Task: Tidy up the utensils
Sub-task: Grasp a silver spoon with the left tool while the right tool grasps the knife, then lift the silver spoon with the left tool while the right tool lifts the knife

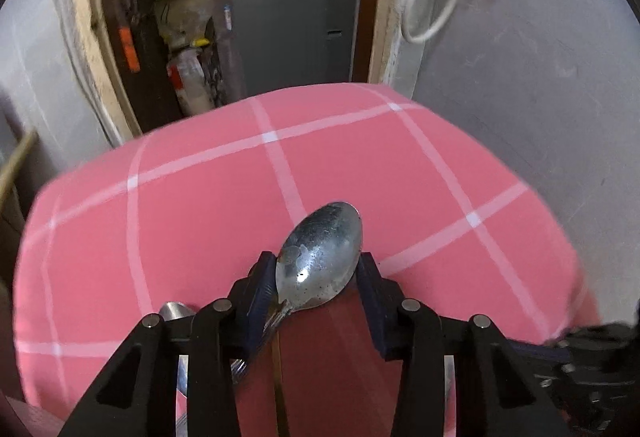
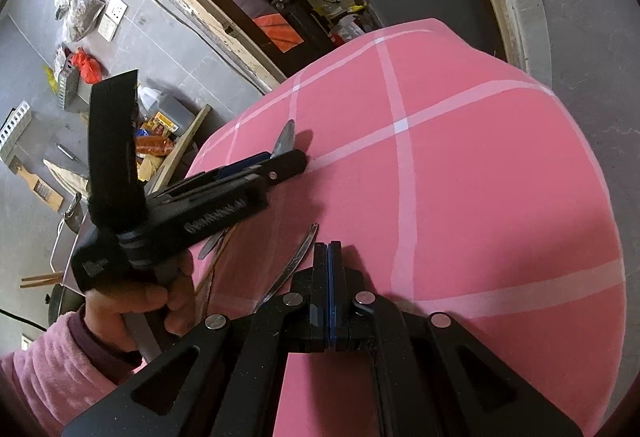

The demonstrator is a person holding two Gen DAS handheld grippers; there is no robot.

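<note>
A worn metal spoon (image 1: 320,253) sits bowl-forward between the blue pads (image 1: 262,281) of my left gripper (image 1: 316,263), which is shut on the bowl's two sides. In the right wrist view the left gripper (image 2: 288,157) hangs just over the pink checked tablecloth (image 2: 480,177), with the spoon's tip (image 2: 286,135) poking out. My right gripper (image 2: 328,251) is shut with nothing in it, low over the cloth. A fork (image 2: 294,263) lies just left of its tips. Other utensils and a chopstick (image 2: 214,257) lie under the left gripper, partly hidden.
A hand in a pink sleeve (image 2: 132,305) holds the left gripper. The cloth-covered table (image 1: 200,197) ends at a grey wall and a doorway with a grey cabinet (image 1: 296,33). Bags, boxes and tools (image 2: 80,77) crowd the area left of the table.
</note>
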